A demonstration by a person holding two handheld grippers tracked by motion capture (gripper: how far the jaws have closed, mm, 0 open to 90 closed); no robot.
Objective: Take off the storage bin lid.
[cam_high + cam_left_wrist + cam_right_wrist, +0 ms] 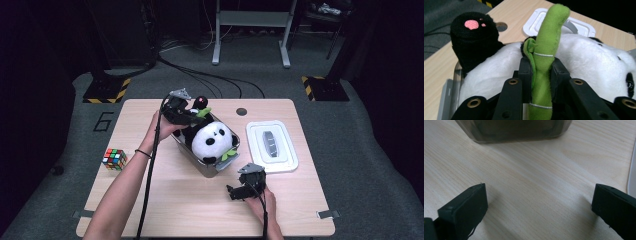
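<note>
cube: a colourful puzzle cube (114, 159) sat near the table's (180, 210) left edge | lid: a white lid (271, 146) with a grey handle lay flat toward the right side | hole: a dark round hole (241, 111) marked the far tabletop | floor: black cables (210, 80) and two yellow-black striped bases (106, 91) lay beyond

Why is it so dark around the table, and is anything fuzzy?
High view: light falls on the table; the floor beyond fades to black. Left gripper view: the bamboo is sharp, the lid soft. Right gripper view: the box is dim and blurred.
</note>
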